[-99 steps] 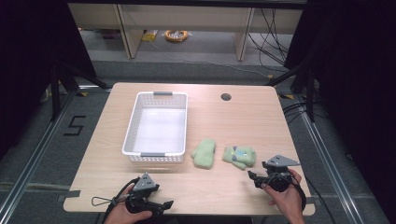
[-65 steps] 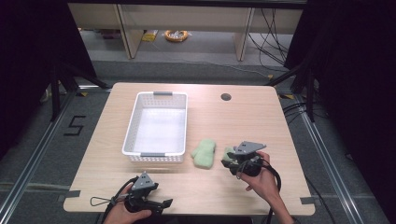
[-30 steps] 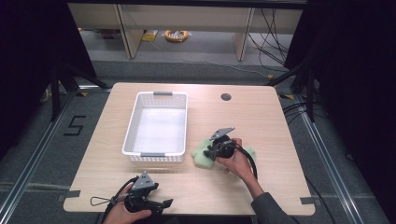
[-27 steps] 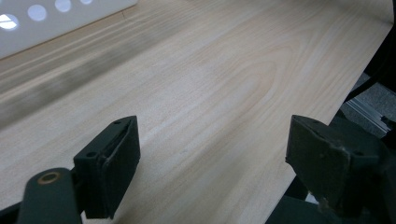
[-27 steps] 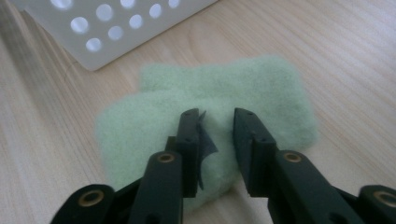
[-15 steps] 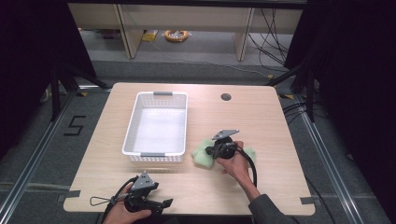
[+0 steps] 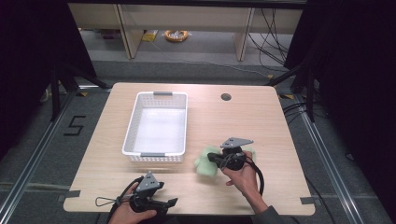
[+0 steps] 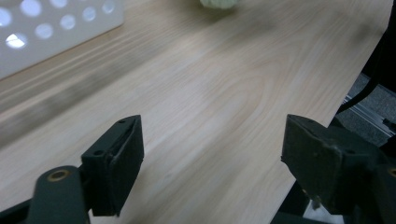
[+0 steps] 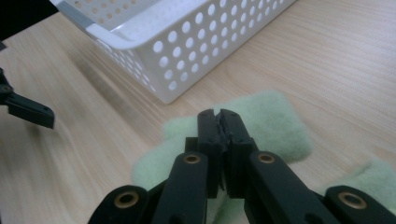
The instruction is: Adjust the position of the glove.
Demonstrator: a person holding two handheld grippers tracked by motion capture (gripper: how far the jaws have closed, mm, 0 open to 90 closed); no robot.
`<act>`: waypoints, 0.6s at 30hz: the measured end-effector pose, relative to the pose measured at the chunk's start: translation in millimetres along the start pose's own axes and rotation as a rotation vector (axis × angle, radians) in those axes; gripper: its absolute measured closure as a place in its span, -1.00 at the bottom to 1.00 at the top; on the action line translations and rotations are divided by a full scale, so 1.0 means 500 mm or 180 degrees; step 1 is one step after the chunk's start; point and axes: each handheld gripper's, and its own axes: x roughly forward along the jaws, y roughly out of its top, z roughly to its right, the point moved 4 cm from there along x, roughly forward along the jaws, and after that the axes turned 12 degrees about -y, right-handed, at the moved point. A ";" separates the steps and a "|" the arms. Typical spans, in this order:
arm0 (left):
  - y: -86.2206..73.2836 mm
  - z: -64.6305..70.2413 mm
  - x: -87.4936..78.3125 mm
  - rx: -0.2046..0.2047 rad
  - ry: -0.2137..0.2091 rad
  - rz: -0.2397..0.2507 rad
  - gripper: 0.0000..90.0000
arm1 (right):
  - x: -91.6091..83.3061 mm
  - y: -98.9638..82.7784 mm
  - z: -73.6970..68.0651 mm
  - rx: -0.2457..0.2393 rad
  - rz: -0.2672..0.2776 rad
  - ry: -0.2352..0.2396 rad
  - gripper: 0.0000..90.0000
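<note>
1. Since the earlier frame, my right hand-held gripper (image 7: pixel 211 157) had travelled from the table's right edge in over the green cloths, and its jaws had just closed.
2. Those jaws stood pressed together over the nearer green cloth (image 9: pixel 275 126); I could not tell whether any fabric was pinched between the tips.
3. That cloth lay flat on the table (image 7: pixel 261 116), just beside the near right corner of the white basket (image 7: pixel 156 122), with a second green cloth (image 9: pixel 373 179) just beside it on the side away from the basket.
4. My left hand-held gripper (image 7: pixel 170 202) sat at the near edge of the table, well apart from the cloths, its jaws wide with nothing between them, though they had just narrowed slightly.
5. The perforated basket stood upright.
</note>
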 end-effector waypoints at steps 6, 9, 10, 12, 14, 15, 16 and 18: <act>0.026 0.017 0.048 0.0194 -0.0087 0.0030 -0.38 | -0.016 -0.009 -0.010 -0.0048 0.0041 -0.0041 0.96; 0.043 0.023 0.081 0.0310 -0.0050 -0.0101 -0.34 | -0.026 -0.016 -0.019 -0.0058 0.0108 -0.0040 0.96; 0.048 0.024 0.086 0.0367 -0.0043 -0.0075 -0.31 | -0.029 -0.019 -0.021 -0.0081 0.0107 -0.0008 0.96; 0.058 0.026 0.097 0.0395 -0.0014 -0.0010 -0.27 | -0.034 -0.021 -0.026 -0.0048 0.0132 0.0019 0.96; 0.065 0.026 0.102 0.0351 0.0007 -0.0006 -0.20 | -0.040 -0.025 -0.027 -0.0054 0.0122 0.0020 0.96; 0.070 0.026 0.102 0.0432 -0.0014 -0.0020 -0.18 | -0.042 -0.027 -0.029 -0.0036 0.0103 0.0021 0.96; 0.075 0.030 0.106 0.0374 0.0028 0.0061 -0.15 | -0.041 -0.028 -0.030 -0.0037 0.0153 0.0060 0.96; 0.079 0.032 0.112 0.0395 0.0007 0.0071 -0.10 | -0.048 -0.033 -0.036 0.0036 0.0112 0.0069 0.96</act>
